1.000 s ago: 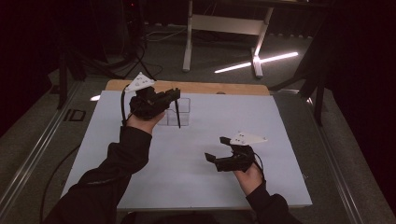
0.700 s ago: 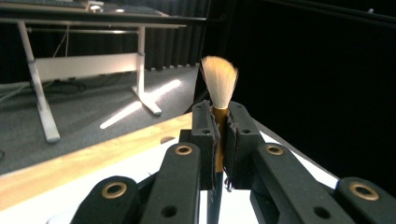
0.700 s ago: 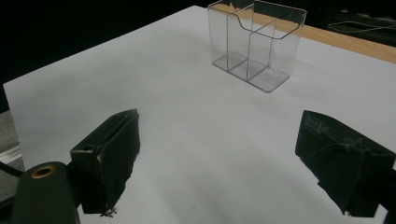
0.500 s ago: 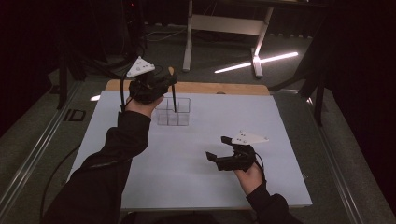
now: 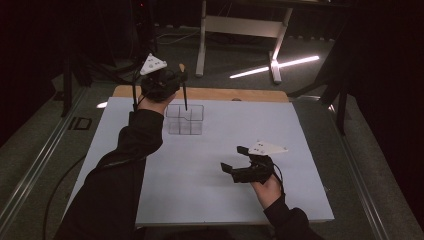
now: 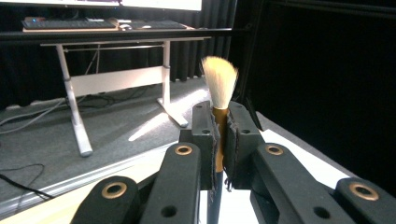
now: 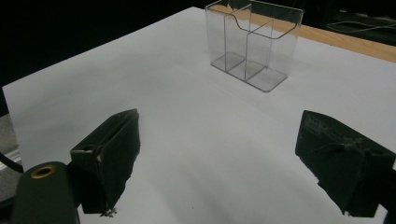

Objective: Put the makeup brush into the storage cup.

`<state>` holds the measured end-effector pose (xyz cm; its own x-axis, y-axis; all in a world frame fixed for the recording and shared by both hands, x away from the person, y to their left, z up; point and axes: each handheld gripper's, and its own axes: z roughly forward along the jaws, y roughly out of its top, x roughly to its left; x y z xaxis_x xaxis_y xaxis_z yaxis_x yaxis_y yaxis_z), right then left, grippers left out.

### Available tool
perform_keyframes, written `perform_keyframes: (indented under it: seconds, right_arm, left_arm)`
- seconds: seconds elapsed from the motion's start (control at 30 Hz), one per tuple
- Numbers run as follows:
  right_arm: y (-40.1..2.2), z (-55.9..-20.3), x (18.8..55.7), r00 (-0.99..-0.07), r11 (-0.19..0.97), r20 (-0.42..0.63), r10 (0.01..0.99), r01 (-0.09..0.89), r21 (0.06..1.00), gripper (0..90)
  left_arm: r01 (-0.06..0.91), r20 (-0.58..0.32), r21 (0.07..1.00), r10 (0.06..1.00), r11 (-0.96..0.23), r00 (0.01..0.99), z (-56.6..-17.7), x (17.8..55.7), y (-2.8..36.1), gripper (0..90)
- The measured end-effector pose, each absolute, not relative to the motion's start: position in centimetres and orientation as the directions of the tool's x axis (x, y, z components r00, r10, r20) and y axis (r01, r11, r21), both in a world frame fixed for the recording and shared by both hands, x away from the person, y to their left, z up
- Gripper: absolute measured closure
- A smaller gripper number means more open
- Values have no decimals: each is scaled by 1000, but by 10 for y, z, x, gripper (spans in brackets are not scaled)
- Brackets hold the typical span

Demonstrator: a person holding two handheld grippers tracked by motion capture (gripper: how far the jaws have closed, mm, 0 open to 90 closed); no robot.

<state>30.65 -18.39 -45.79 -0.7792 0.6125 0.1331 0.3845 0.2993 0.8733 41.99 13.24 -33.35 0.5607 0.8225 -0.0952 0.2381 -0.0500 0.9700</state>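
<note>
Left gripper (image 5: 172,82): was held up over the far left part of the counter, above the clear holder; its jaws were clamped on the brush.
Brush (image 6: 219,100): stood upright between the left jaws, pale bristles up and past the jaw tips, gold collar pinched by the pads; in the high view its dark handle (image 5: 184,95) hung straight down from the gripper, the tip just over the holder's far rim.
Clear holder (image 5: 185,119): a see-through box with inner dividers, standing upright on the white sheet near the far edge; in the right gripper view (image 7: 252,42) it showed a scooped front wall and several narrow compartments, with nothing in them as far as could be seen.
Right gripper (image 5: 240,162): rested low over the near right part of the counter, well apart from the holder; its jaws stood wide with nothing between them, and bare white sheet showed in the gap.
Counter (image 5: 300,130): was covered with a white sheet, with a strip of wood showing along the far edge.
Left hand (image 5: 152,102): a dark-sleeved arm reached forward from the bottom left up to the raised gripper.
Background: a white-legged desk (image 6: 74,93) stood on grey floor beyond the counter, and the surroundings were dark.
</note>
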Motion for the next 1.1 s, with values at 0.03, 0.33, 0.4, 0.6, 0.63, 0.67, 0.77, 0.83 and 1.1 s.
perform_keyframes:
  seconds: [0.03,0.33,0.4,0.6,0.63,0.67,0.77,0.83,1.1]
  right_arm:
    - [-184,-458,307,-780,303,130,612,384,872,136]
    - [-184,-459,306,-783,298,136,607,383,874,137]
    - [-184,-459,306,-781,296,138,609,385,874,137]
    - [-185,-459,306,-781,298,139,608,387,873,137]
    - [-185,-459,306,-781,300,136,609,387,872,137]
    - [-185,-459,306,-781,300,137,609,387,872,137]
    - [-185,-460,307,-780,298,138,610,388,872,137]
    - [-185,-459,307,-781,299,136,610,385,873,137]
    - [-186,-460,307,-783,300,136,607,385,873,137]
  left_arm:
    - [244,-106,969,821,-42,562,-334,423,132,842]
    - [253,-90,966,836,-59,542,-343,440,126,841]
    - [264,-95,963,835,-62,542,-348,443,126,841]
    - [285,-105,957,843,-59,527,-358,452,128,841]
    - [290,-110,956,843,-56,526,-360,453,128,841]
    - [295,-116,954,842,-53,527,-362,454,128,841]
    - [304,-126,952,845,-45,519,-369,457,129,841]
    - [312,-121,949,849,-54,514,-373,459,129,841]
    - [329,-126,943,859,-52,496,-391,465,127,841]
